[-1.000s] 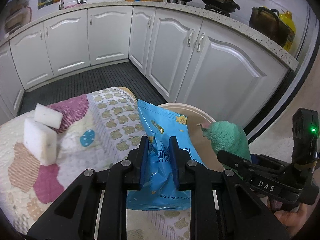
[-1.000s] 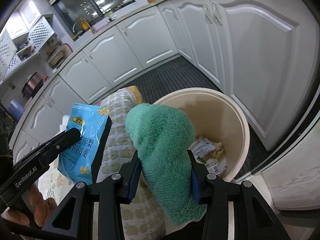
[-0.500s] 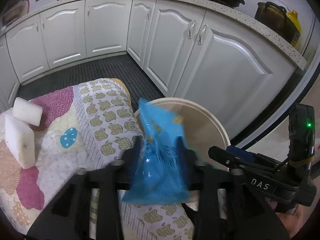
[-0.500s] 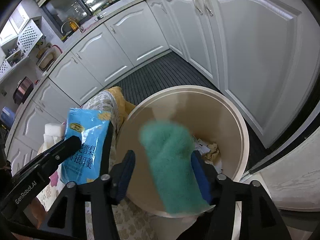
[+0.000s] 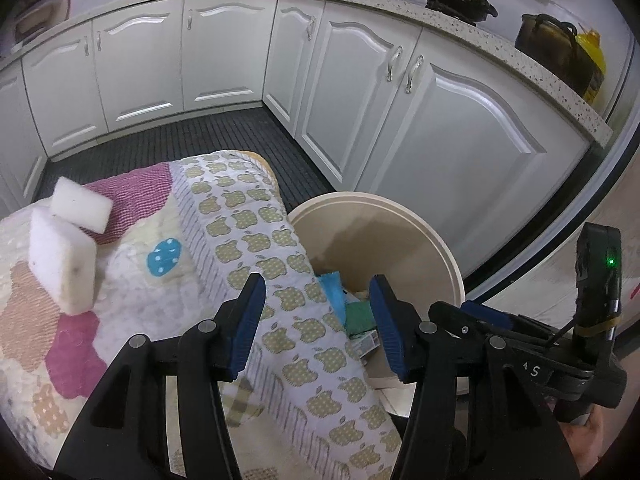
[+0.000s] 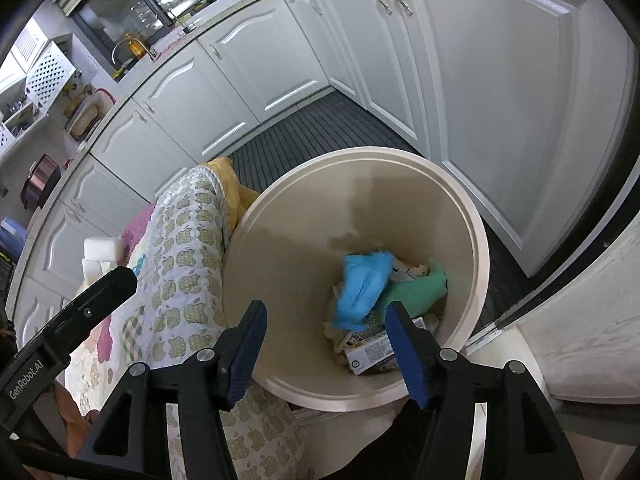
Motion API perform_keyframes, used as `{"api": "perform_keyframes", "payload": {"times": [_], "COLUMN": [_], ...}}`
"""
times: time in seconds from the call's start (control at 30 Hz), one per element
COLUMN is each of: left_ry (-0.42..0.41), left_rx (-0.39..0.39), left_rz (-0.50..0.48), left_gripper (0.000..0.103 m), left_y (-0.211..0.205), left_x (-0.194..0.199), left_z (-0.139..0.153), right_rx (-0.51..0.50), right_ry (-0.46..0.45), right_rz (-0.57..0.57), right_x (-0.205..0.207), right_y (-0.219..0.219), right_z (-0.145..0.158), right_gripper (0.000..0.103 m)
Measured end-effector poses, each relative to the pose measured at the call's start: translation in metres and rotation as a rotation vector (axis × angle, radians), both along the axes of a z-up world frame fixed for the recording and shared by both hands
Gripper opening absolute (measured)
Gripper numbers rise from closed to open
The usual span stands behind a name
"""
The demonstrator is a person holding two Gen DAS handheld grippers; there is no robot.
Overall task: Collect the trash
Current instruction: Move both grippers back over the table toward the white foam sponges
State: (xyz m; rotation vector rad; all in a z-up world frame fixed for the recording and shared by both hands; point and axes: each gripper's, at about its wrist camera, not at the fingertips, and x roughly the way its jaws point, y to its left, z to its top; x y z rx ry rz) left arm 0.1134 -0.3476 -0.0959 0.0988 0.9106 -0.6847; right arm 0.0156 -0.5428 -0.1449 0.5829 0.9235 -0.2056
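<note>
Reading "GenRobot.AI": lettering along left hand-held gripper [image 6: 72, 320].

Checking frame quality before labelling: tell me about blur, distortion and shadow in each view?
Left wrist view: sharp, no motion blur; strong fisheye bending of the cabinets, dark corners. Right wrist view: also sharp, the blue wrapper and green cloth crisp in the bin; a soft shadow on its inner wall, window glare top left.

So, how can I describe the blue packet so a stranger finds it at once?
Find the round cream bin beside the quilt-covered table. The blue packet lies crumpled on top of the rubbish inside it. It is the only bright blue thing there, left of the green cloth.
</note>
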Motion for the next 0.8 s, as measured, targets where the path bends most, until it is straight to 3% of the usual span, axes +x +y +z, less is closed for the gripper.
{"api": "perform_keyframes", "payload": {"times": [0.2, 0.47, 0.8], "left_ry": [-0.036, -0.078, -0.073], "left_rx": [0.014, 0.032, 0.029], "left_rz": [0.021, 0.054, 0.138], "left_gripper": [0.053, 0.053, 0.053], "left_y": [0.012, 0.035, 0.078], "left_x": [-0.007, -0.012, 0.003], "left_z": [0.006, 0.013, 0.013], "right_rx": [-0.03, -0.055, -0.067], "right_ry": [-0.017, -0.035, -0.051], "right_rz": [0.035, 0.056, 0.098], "right_x": [-0.002, -0.003, 0.001], "right_y": [0.017, 0.035, 0.06], "right_z": [0.011, 0.023, 0.035], "right_gripper": [0.067, 0.068, 0.068]}}
